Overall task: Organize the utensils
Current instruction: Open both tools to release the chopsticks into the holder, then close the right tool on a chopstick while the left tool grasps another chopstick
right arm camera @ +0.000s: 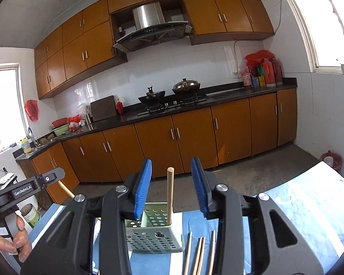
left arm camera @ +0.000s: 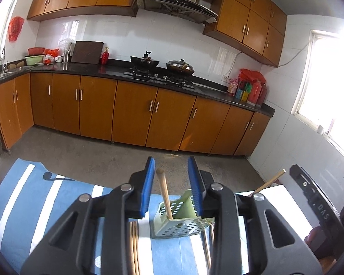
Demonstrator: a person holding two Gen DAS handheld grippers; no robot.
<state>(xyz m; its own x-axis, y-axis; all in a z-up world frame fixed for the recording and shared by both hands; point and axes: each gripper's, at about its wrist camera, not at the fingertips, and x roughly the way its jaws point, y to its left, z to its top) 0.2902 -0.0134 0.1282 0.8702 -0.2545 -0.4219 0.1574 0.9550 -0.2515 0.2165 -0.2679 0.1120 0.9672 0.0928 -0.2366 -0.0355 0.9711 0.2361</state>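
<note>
A pale green perforated utensil holder stands on the blue-and-white striped cloth. One wooden chopstick stands upright in it. My left gripper hangs just above the holder, and the chopstick rises between its blue pads without touching either. My right gripper is also open around the same stick, pads well apart from it. Loose chopsticks lie flat on the cloth near the holder.
A person's hand grips the left tool's handle at the far left. The right tool's black body shows at the right edge. Beyond the table lie concrete floor, orange cabinets and a counter with woks.
</note>
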